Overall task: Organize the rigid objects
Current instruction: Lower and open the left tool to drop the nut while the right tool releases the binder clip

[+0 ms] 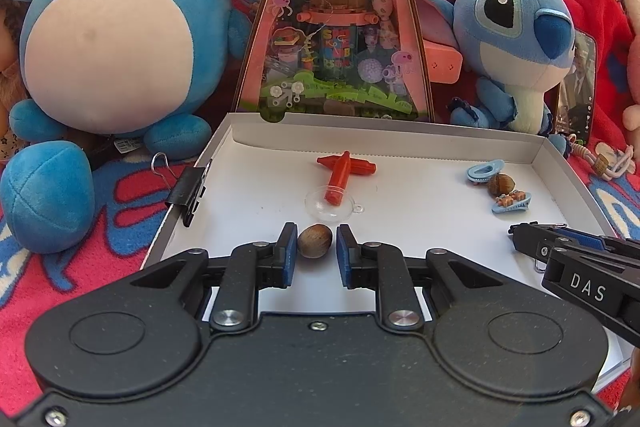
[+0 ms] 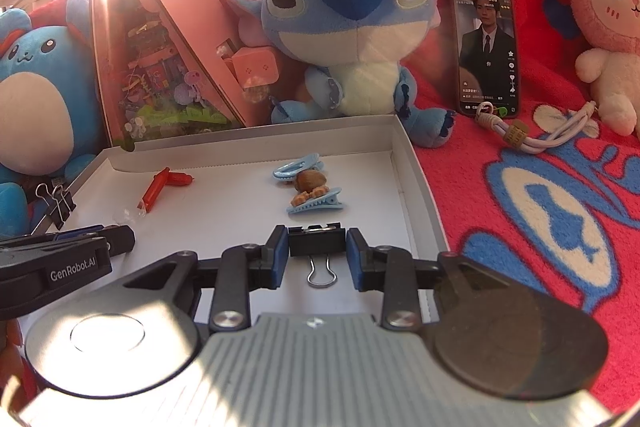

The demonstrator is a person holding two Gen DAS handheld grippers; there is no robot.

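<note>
The left gripper brackets a brown nut near the front edge of the white box lid; whether its pads truly pinch it is unclear. The right gripper is clamped on a black binder clip toward the lid's right edge. Lift both straight up; I'd squeeze the round nut squarely, as it may roll out.

Nut in tray, plush toys behind
</note>
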